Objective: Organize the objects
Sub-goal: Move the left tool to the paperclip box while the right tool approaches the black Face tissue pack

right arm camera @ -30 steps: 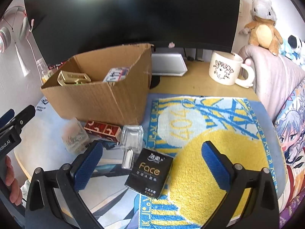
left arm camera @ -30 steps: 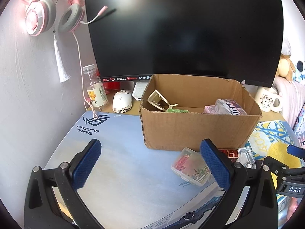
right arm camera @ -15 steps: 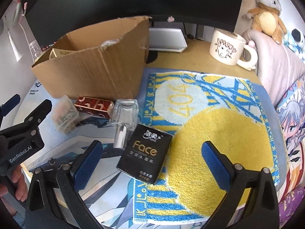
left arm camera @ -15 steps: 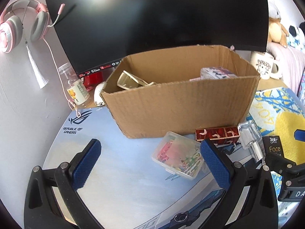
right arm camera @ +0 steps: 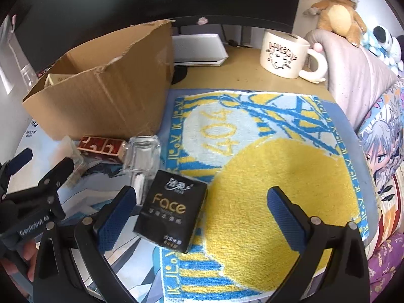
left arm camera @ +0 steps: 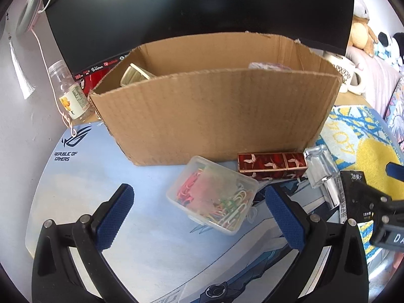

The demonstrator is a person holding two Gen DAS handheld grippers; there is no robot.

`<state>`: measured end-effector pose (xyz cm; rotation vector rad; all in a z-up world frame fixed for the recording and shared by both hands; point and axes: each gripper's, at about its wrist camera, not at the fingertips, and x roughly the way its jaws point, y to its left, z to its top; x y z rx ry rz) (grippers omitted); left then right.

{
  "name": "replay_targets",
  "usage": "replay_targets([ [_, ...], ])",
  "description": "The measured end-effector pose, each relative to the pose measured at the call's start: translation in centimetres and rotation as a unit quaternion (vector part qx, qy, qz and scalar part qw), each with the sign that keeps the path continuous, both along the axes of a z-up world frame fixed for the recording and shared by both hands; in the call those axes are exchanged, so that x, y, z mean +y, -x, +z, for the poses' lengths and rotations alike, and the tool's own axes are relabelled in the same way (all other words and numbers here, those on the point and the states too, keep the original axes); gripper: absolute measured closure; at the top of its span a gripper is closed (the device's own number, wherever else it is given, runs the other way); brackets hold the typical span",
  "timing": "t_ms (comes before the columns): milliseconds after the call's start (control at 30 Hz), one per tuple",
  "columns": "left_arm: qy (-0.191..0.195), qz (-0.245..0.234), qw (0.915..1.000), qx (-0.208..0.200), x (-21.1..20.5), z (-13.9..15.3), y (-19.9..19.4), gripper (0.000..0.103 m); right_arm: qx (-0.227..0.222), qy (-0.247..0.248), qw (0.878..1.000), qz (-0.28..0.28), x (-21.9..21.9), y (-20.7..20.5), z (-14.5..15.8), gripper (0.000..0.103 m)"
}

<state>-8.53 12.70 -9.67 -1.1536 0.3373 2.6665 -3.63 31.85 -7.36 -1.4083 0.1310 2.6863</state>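
"What's behind the desk?"
"A big dark monitor fills the far side, glare along its top. Pale wall on the left, with a pink headset hanging."
"And right?"
"A padded pink-grey couch arm, plush toy on top. Wooden desktop, daylight bright."

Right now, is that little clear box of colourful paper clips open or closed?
Closed, it seems: the clear box has its lid flat on top, paper clips showing through it. It lies on the desk mat, outside the cardboard box.
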Motion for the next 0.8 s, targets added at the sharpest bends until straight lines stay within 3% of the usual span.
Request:
replay_targets([
  [267, 0.034, 0.005, 0.9993, -0.01, 0.8, -1.3, 0.6, 0.0, -0.017, 0.02, 1.0, -0.014, 0.7, 0.5, -0.9, 0.0],
  [467, 0.003, 0.005, 0.999, -0.044, 0.4, -2.1, 1.6, 0.0, -0.012, 0.039, 0.999, 0.004, 0.0, 0.4, -0.6, 0.0],
  [533, 0.011, 0.017, 0.9993, -0.033, 0.3, -2.0, 1.7, 0.0, -0.01, 0.023, 1.0, 0.0, -0.2, 0.4, -0.6, 0.0],
  [667, 0.066, 0.026, 0.9972, 0.022, 1.1, -2.0, 1.0, 0.0, -0.001, -0.03, 0.999, -0.01, -0.8, 0.3, -0.5, 0.0],
  [800, 0.08, 0.026, 0.9959, 0.033, 1.6, -2.0, 0.9, 0.0, 0.002, -0.037, 0.999, 0.005, -1.4, 0.2, -0.4, 0.0],
])
